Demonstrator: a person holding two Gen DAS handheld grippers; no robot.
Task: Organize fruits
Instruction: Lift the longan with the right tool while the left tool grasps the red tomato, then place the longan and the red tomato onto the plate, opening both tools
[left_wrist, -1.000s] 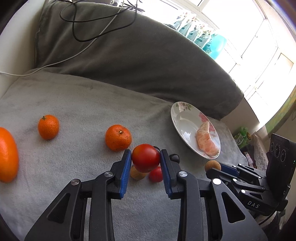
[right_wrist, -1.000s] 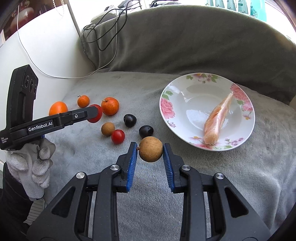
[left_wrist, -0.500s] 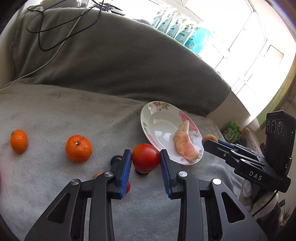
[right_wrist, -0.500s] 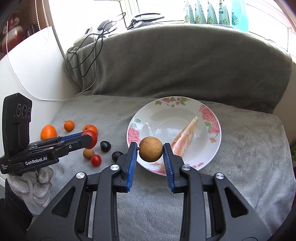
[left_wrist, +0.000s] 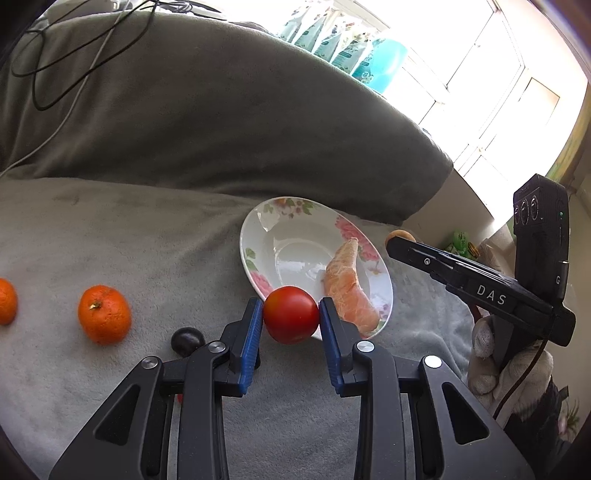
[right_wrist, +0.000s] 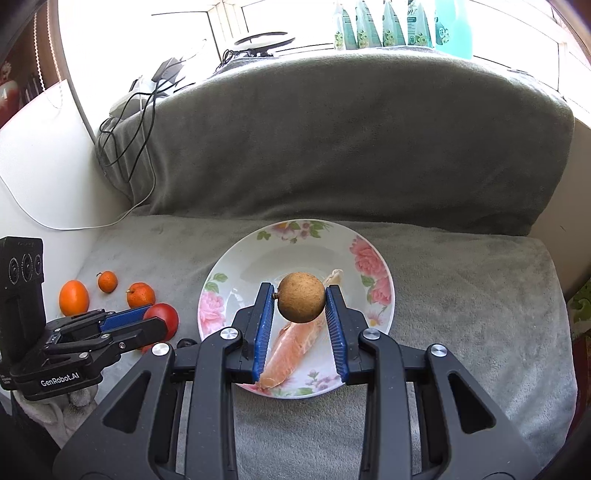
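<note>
Grey soft blanket (right_wrist: 461, 295) covers the couch where I work, and a white plate (right_wrist: 236, 269) with pink flowers lies on it. In my left claw (left_wrist: 291, 317) I hold a red tomato (left_wrist: 291, 314); the two blue pads press on its sides and it hangs in the air just at the near edge of the plate. In my right claw (right_wrist: 300, 303) I hold a small round brown fruit (right_wrist: 301, 297), also pressed between the blue pads, and it hangs above the middle of the plate. Both claws are narrow, closed on their fruit.

On the plate lies one peeled orange segment (left_wrist: 349, 288), long and pale orange, on the side near my right claw. From the right camera, part of it is hidden behind the brown fruit.

On the blanket, left of the plate, other fruits lie apart from each other: one mandarin (left_wrist: 104, 314) near my left claw, one more mandarin (left_wrist: 5, 301) at the picture's edge, and a dark small fruit (left_wrist: 187, 340) just beside my left claw. From the right camera I count three orange fruits (right_wrist: 74, 297) there; the biggest one is farthest to the left.

My right hand (left_wrist: 495, 365) wears a white glove. Black and white cables (left_wrist: 55, 62) lie over the back cushion, and green bottles (right_wrist: 388, 26) stand by the window.
</note>
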